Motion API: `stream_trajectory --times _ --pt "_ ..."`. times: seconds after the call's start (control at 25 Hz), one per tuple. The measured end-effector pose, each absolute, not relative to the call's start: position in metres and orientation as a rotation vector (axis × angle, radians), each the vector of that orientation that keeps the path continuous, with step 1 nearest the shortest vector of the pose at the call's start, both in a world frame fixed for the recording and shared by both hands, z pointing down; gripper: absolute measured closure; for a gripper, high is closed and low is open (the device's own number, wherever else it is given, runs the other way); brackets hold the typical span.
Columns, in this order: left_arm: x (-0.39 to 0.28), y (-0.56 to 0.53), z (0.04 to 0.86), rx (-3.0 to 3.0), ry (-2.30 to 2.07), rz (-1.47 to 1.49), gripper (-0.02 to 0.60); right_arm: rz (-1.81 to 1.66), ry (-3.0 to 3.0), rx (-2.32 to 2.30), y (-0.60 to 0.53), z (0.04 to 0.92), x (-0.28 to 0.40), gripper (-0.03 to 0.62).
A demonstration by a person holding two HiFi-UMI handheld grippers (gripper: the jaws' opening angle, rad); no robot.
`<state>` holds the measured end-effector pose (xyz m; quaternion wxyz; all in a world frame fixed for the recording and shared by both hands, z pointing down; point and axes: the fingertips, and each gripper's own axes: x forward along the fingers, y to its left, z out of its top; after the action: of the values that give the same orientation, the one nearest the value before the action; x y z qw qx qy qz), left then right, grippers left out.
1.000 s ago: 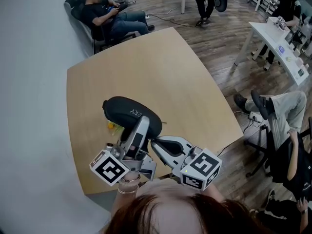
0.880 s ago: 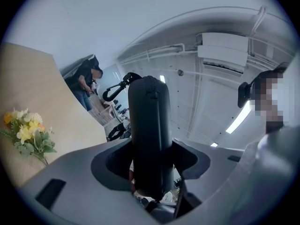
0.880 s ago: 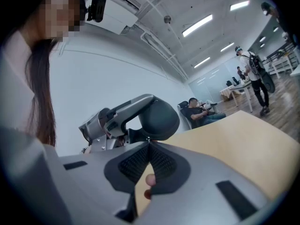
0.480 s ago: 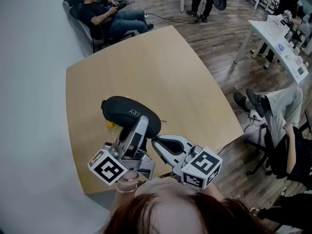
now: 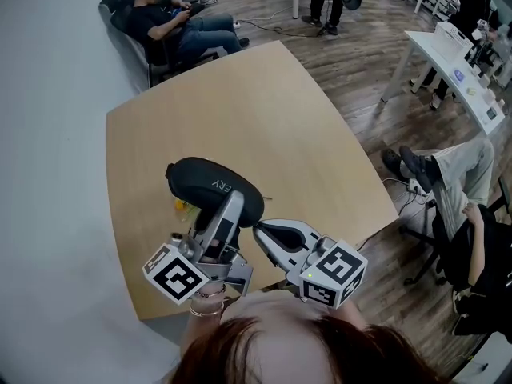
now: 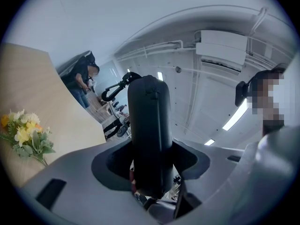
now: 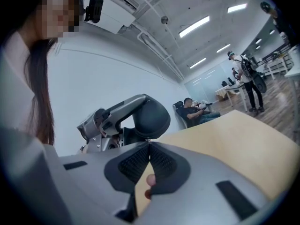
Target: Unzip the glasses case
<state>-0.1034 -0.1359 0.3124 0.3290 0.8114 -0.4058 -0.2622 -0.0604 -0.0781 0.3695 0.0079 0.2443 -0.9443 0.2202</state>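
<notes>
At the far left we find a small sprig of yellow and white flowers point(image 6: 26, 132) lying on the table point(image 5: 264, 110), just beside the glasses case point(image 5: 210, 181). Next comes the left gripper point(image 5: 230, 206). Its fingers point(image 5: 222, 224) stand wide and are clamped on the near end of the case, one on each side. In the left gripper view the case rises straight up between them. The case lies on the near left part of the table.

The case is a black, oblong shell with rounded ends, a matte skin and pale lettering on top. Both grippers are smooth grey plastic, and each carries a black-and-white marker cube point(image 5: 178, 274).

Just to the right we see the right gripper point(image 5: 258, 229). Its fingers point(image 7: 165, 162) are pressed together, their ribbed black pads meeting at the tips. The tips sit right against the rounded end of the case, close beside the left gripper. We cannot tell whether anything thin is pinched between them.

The table is pale, smooth wood with curved edges. A plain grey wall point(image 5: 48, 174) stands to its left. Beyond the table a person reclines in a dark chair point(image 5: 172, 22). To the right we see a dark plank floor point(image 5: 360, 78), a second, white table point(image 5: 448, 62) and a seated person's legs point(image 5: 456, 174).
</notes>
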Motion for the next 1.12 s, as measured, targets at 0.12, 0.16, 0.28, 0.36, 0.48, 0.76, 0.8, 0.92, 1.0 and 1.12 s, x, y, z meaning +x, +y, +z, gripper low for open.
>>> stream_trajectory --times 0.12,0.16,0.28,0.36,0.48,0.76,0.8,0.92,1.0,1.12 --pt "-0.105 -0.137 0.313 2.128 -1.052 -0.68 0.336 0.687 -2.943 0.775 -0.08 0.372 -0.061 0.578" --pt "-0.107 -0.137 0.314 2.131 -1.051 -0.675 0.336 0.682 -2.938 0.781 -0.081 0.373 -0.062 0.577" --pt "-0.108 -0.138 0.317 2.138 -1.044 -0.659 0.337 0.66 -2.924 0.797 -0.084 0.376 -0.062 0.577" --pt "-0.105 -0.139 0.318 2.144 -1.041 -0.649 0.337 0.655 -2.917 0.807 -0.086 0.378 -0.058 0.577" --pt "-0.102 -0.138 0.318 2.154 -1.033 -0.638 0.339 0.646 -2.91 0.814 -0.088 0.379 -0.054 0.577" --pt "-0.102 -0.137 0.318 2.163 -1.013 -0.636 0.342 0.629 -2.907 0.818 -0.092 0.379 -0.052 0.577" --pt "-0.102 -0.138 0.319 2.167 -1.014 -0.633 0.342 0.628 -2.906 0.82 -0.092 0.38 -0.052 0.577" --pt "-0.106 -0.14 0.32 2.175 -1.006 -0.625 0.344 0.621 -2.903 0.826 -0.095 0.382 -0.055 0.577" --pt "-0.108 -0.14 0.321 2.177 -1.0 -0.62 0.344 0.612 -2.899 0.825 -0.096 0.382 -0.057 0.577" --pt "-0.104 -0.138 0.321 2.182 -0.995 -0.609 0.345 0.593 -2.888 0.829 -0.095 0.383 -0.054 0.577"
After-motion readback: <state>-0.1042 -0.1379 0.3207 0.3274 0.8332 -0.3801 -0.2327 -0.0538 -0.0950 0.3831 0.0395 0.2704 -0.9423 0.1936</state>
